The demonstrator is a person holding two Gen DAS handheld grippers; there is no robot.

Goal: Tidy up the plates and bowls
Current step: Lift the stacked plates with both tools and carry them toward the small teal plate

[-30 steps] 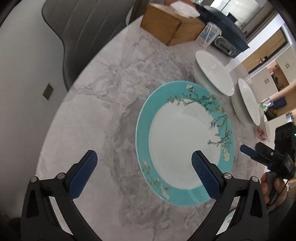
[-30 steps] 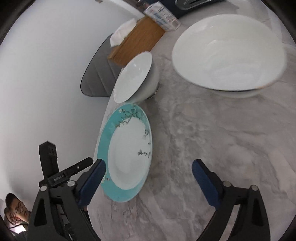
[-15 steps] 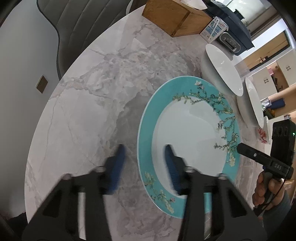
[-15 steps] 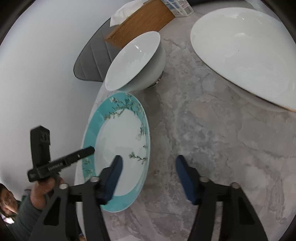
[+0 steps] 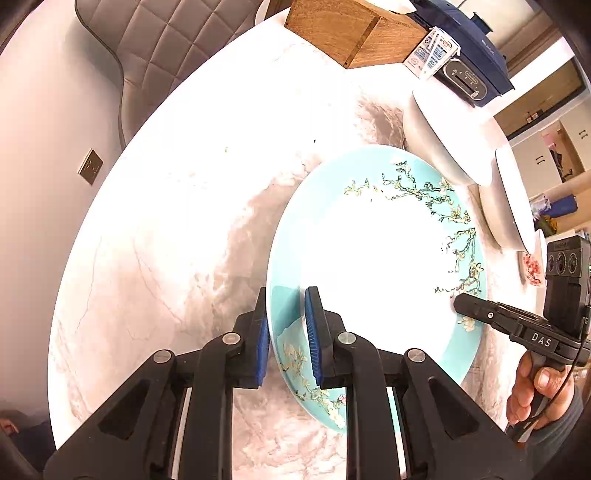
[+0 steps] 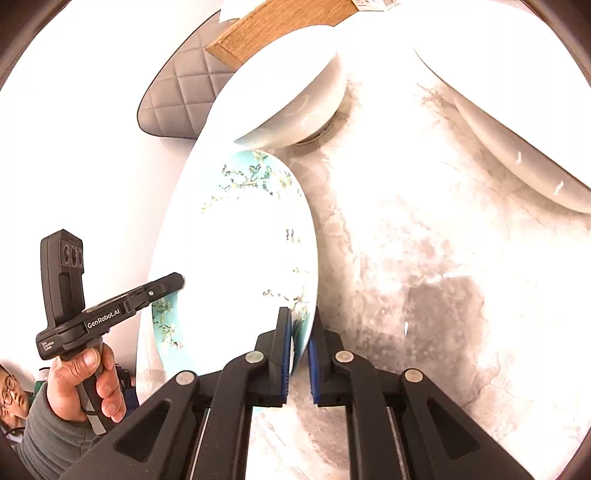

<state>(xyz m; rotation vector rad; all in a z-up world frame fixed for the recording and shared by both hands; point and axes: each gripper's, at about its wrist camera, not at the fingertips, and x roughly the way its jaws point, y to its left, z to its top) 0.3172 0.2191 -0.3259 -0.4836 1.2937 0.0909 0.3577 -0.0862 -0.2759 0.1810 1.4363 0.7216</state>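
Both our grippers have just been closing. The left gripper (image 5: 286, 332) now pinches the teal plate (image 5: 376, 258) rim between its jaws, and the right gripper (image 6: 299, 350) pinches the opposite rim. We judge the plate is ready for lifting.

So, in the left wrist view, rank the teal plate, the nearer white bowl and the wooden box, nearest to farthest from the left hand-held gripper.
1. Teal plate, its near rim between the left hand-held gripper pads.
2. White bowl, beyond the plate, upper right.
3. Wooden box, at the table's far edge.

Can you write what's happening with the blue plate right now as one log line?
left gripper: shut on teal plate rim | right gripper: shut on opposite rim | jaws just closed | plate on marble table
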